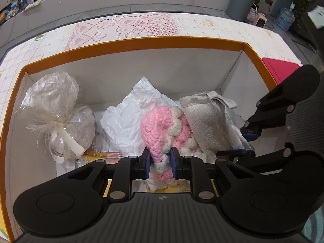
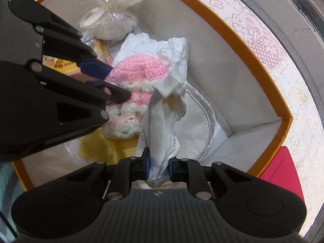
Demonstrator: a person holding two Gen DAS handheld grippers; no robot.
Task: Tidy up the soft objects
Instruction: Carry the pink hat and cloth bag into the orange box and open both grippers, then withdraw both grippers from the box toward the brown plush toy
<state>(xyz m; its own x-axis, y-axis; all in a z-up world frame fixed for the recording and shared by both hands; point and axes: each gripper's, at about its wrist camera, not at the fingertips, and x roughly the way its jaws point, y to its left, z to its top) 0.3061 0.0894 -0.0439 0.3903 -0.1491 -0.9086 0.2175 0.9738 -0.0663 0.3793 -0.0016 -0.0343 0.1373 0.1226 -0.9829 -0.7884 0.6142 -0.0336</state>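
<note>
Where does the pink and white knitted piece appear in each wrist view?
Left wrist: pink and white knitted piece sits bottom centre, between the left gripper pads.
Right wrist: centre-left, beside the left gripper's fingers, left of the white cloth.
Shared landmark: the orange-rimmed box.

One orange-rimmed box (image 1: 139,40) on the desk (image 1: 192,24). Inside it: one pink-and-white knitted piece (image 1: 160,125), one grey towel roll (image 1: 210,121), one crumpled white paper (image 1: 125,117), two clear plastic bundles (image 1: 54,93), far left. One red item (image 1: 280,68) outside, right. Two grippers in shot.
</note>
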